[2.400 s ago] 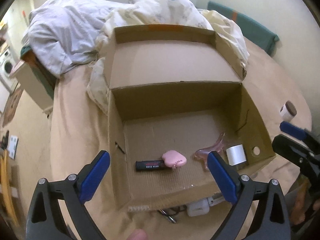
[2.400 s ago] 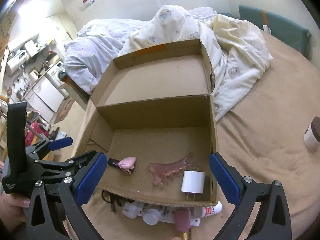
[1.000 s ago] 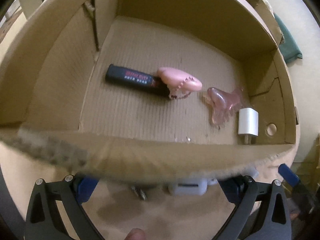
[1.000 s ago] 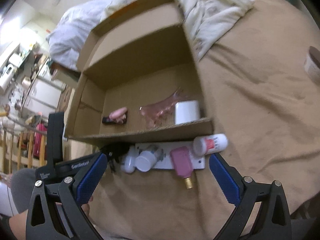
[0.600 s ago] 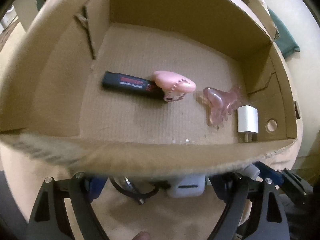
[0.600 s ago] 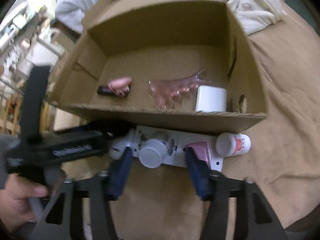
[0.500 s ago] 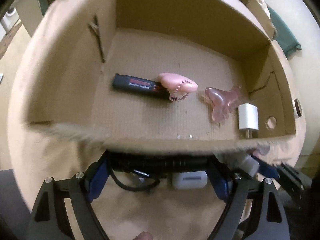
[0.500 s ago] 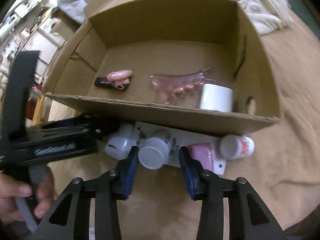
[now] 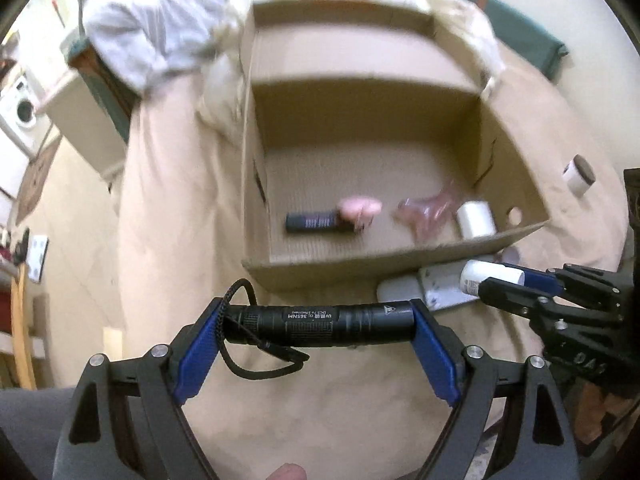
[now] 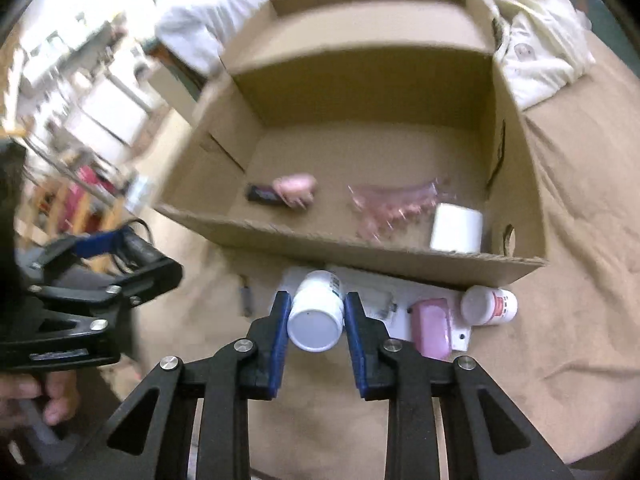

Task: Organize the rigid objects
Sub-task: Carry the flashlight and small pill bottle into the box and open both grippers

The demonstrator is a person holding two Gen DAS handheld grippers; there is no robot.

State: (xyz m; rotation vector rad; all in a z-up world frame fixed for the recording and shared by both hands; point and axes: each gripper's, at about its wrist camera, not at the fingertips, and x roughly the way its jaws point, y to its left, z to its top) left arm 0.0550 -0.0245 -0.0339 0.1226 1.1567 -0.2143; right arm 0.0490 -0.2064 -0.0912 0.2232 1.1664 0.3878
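Observation:
My left gripper is shut on a black flashlight, held crosswise above the bed in front of the cardboard box. My right gripper is shut on a white bottle, lifted in front of the box's near wall. Inside the box lie a black tube, a pink heart-shaped item, a pink hair claw and a white charger. The right gripper also shows in the left wrist view.
A pink case and a white bottle with a red label lie on a white board in front of the box. A small metal item lies to the left. A brown-capped cup stands right of the box. Bedding is piled behind.
Both grippers closed on objects in front of the box and lifted back: the left took the flashlight, the right took the white bottle. The views pulled away from the box.

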